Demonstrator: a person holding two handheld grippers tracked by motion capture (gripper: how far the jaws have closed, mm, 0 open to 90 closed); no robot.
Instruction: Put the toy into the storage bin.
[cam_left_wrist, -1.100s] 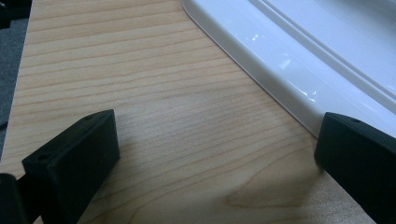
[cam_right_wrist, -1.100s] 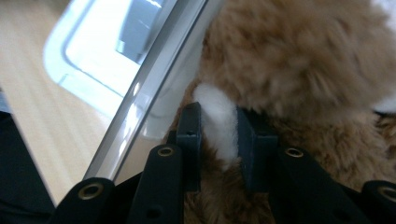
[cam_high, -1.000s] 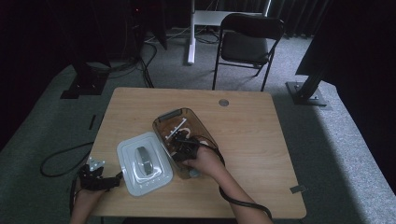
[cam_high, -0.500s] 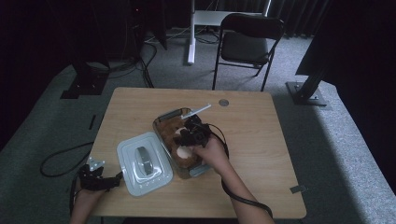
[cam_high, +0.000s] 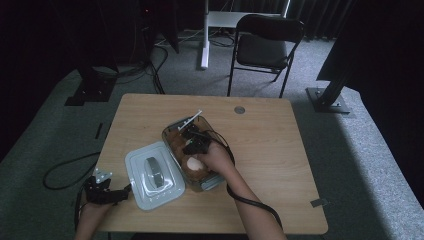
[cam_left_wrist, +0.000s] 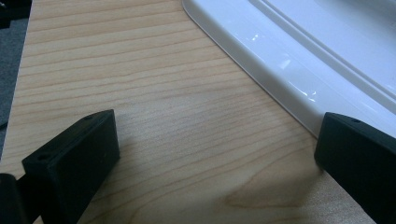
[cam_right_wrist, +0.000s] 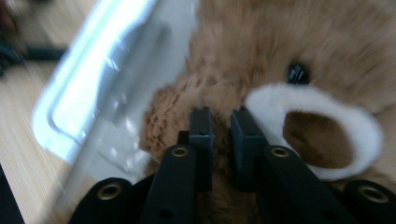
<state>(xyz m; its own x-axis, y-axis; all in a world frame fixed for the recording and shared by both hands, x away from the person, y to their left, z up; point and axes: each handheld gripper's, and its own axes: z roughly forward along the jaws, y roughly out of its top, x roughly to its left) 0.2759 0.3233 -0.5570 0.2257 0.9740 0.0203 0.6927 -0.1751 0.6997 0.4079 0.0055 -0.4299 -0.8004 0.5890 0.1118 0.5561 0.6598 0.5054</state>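
On a wooden bench (cam_high: 280, 150), a teddy bear (cam_right_wrist: 289, 60) lies inside a clear container (cam_high: 175, 131). The right gripper (cam_right_wrist: 219, 122) has just closed, fingers pinching the bear's fur; the left gripper (cam_left_wrist: 215, 154) rests, fingers apart. The white lid (cam_high: 150, 175) is still off.

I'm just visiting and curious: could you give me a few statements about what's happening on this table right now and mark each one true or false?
1. The right gripper has its jaws nearly together on the brown plush bear. True.
2. The bear sits in a clear container. True.
3. The white lid is clipped onto the container. False: it lies on the wooden table beside it.
4. The left gripper clamps the lid's edge. False: its jaws stand wide apart over bare wood, the lid's rim just beside one jaw.
5. A folding chair stands beyond the table. True.
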